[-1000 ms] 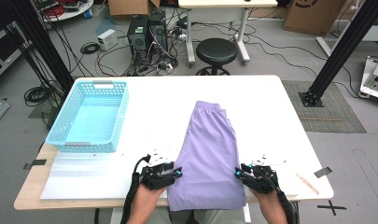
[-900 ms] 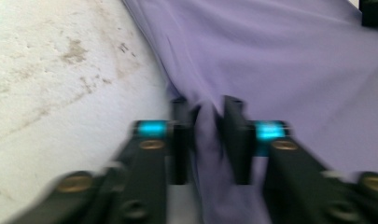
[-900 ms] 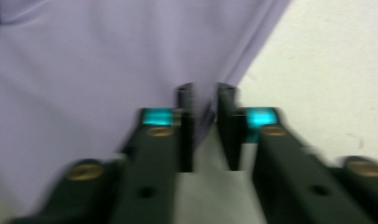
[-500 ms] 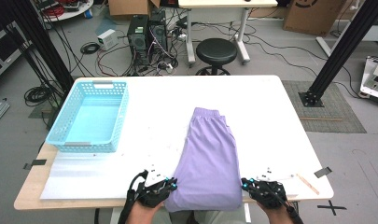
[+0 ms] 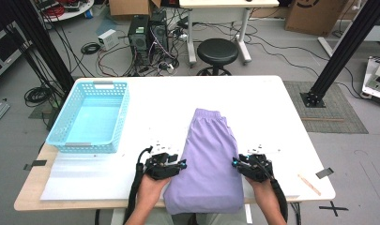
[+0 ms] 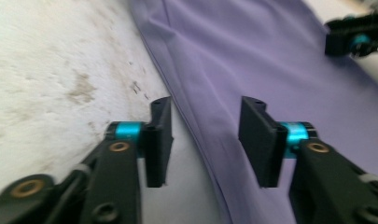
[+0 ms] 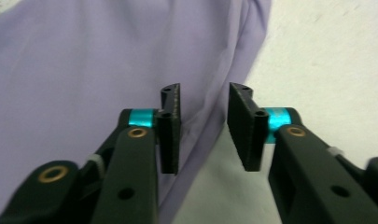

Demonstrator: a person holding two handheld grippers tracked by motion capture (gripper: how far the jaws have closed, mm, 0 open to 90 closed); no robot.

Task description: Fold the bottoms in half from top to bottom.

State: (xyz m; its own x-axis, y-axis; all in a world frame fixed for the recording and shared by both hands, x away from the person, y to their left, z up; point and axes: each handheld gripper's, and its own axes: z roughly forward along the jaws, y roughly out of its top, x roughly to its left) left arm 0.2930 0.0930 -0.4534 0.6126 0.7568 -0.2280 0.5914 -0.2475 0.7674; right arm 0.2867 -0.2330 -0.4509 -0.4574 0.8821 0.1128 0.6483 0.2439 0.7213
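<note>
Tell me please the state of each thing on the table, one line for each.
Purple shorts: lying flat, near end over the table edge.
Blue basket: upright, empty.
Left gripper: jaws just opened, astride the shorts' edge, not pressing.
Right gripper: jaws just opened, over the shorts' other edge, not pressing.

— What's on the table from where you stand?

— A pair of lilac shorts laid flat, waistband at the far end, the near end hanging over the table's front edge. The left gripper sits at the left side of the cloth, the right gripper at the right side, each in a hand.

— Anything else?

— A light blue basket on the left, well apart from the shorts, and a black stool on the floor beyond the table
</note>
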